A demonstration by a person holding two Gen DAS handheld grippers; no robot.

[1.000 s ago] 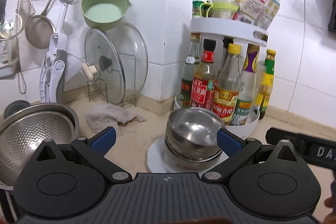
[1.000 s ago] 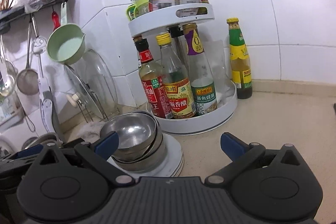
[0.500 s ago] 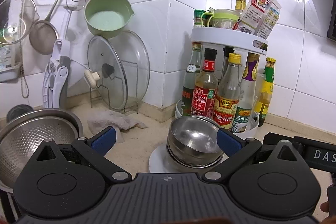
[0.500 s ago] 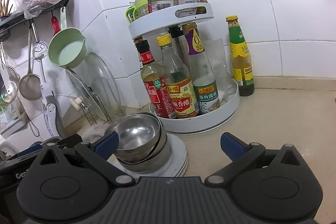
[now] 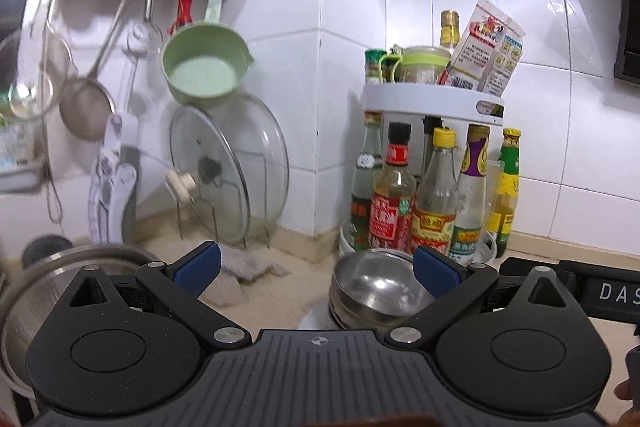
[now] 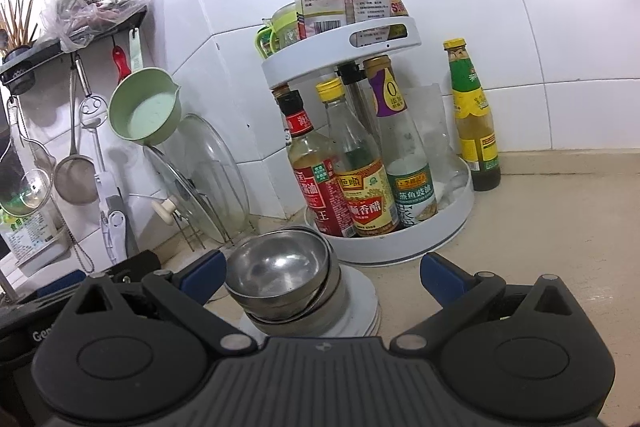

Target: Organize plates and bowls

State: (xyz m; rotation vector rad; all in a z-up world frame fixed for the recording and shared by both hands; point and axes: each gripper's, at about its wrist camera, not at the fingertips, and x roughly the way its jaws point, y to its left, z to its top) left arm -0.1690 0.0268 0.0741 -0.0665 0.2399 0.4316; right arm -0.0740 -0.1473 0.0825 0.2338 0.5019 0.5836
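The nested steel bowls [image 6: 280, 271] sit stacked on a short pile of white plates [image 6: 360, 303], on the counter just in front of the two-tier condiment turntable [image 6: 440, 227]. The top bowl sits slightly askew in the one beneath it — I judge the nest loose, not locked.

My right gripper [image 6: 320, 273] is spread wide and holds nothing; its left pad lies near the bowl rim, its right pad well clear of the stack on the side away from the bowls. My left gripper [image 5: 316, 271] is likewise spread and empty, with its right pad in front of the bowl stack [image 5: 372, 287] and the stack off to the right of its centre line.

Risks as I see them: polished steel offers the pads little purchase, so a pinch on the rim could slip or lift only the top bowl. A push off-centre could slide bowls across the plates toward the red-capped sauce bottle [image 6: 316, 183] behind them. Both grippers flank the same stack — a collision between them is possible. The large steel colander [image 5: 48, 291] lies to the far left of the stack.
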